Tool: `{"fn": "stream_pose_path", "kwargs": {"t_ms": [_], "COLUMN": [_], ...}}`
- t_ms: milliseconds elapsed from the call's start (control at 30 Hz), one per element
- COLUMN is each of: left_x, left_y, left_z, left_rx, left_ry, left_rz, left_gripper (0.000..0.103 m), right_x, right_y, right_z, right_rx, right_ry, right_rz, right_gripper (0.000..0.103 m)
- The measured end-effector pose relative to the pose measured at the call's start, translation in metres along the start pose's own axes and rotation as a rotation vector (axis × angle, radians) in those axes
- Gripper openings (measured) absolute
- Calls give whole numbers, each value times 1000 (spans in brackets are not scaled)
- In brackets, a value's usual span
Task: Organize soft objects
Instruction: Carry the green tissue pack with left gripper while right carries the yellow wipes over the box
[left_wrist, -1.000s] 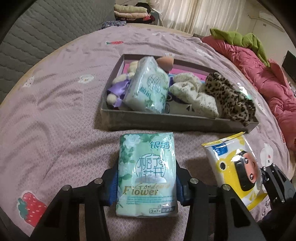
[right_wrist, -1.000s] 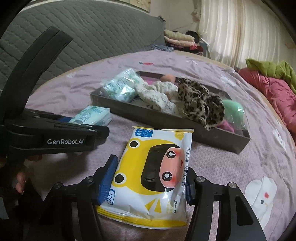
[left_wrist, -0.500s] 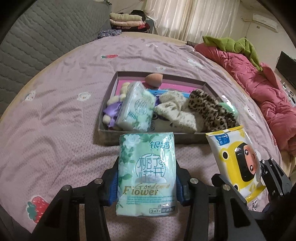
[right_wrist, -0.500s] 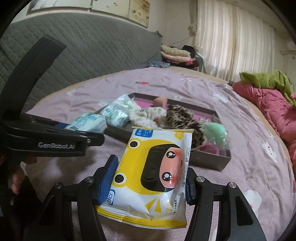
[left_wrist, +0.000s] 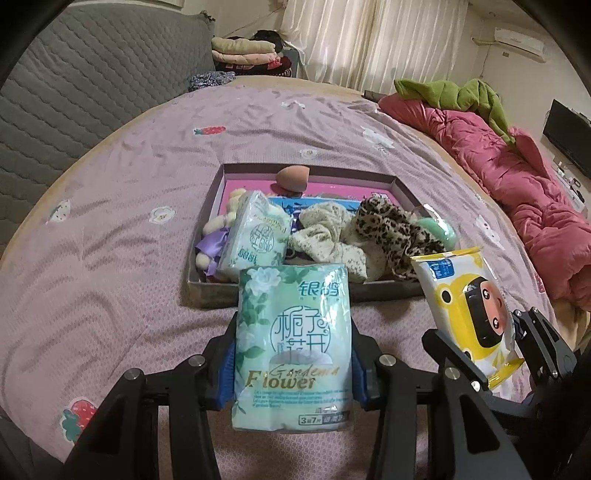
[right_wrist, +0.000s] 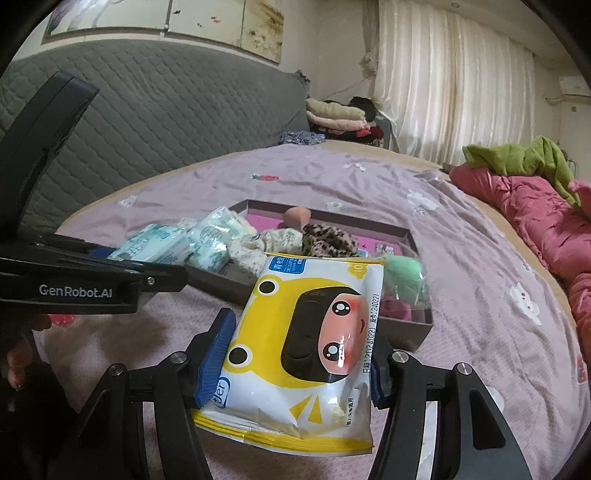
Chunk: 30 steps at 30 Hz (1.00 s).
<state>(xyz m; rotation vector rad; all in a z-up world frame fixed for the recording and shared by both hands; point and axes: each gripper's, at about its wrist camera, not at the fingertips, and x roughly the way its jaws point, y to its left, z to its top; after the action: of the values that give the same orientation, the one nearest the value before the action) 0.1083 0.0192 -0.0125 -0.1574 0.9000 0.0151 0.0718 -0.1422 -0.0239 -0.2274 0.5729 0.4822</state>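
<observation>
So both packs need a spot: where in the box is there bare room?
The box is crowded in front: tissue pack, cream cloth, leopard cloth. Bare pink floor shows only along the back wall, right of the sponge.

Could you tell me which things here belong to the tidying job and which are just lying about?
Job:
- tissue pack, held in the left gripper
- wipes pack, held in the right gripper
- tray with scrunchies, sponge and a second tissue pack

Lying about:
- red quilt
- green garment
- folded clothes
</observation>
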Motion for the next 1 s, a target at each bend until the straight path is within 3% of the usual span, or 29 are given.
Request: {"fn": "stream_pose_path", "kwargs": {"t_ms": [1000], "left_x": [13], "left_y": [-12], "left_z": [46], "left_rx": [4], "left_ry": [-71], "left_rz": [-20], "left_gripper": [48], "right_x": [17], "right_y": [-48], "right_z": [36], "right_rx": [64], "right_ry": [-116], "right_rz": [-78], "right_gripper": [62]}}
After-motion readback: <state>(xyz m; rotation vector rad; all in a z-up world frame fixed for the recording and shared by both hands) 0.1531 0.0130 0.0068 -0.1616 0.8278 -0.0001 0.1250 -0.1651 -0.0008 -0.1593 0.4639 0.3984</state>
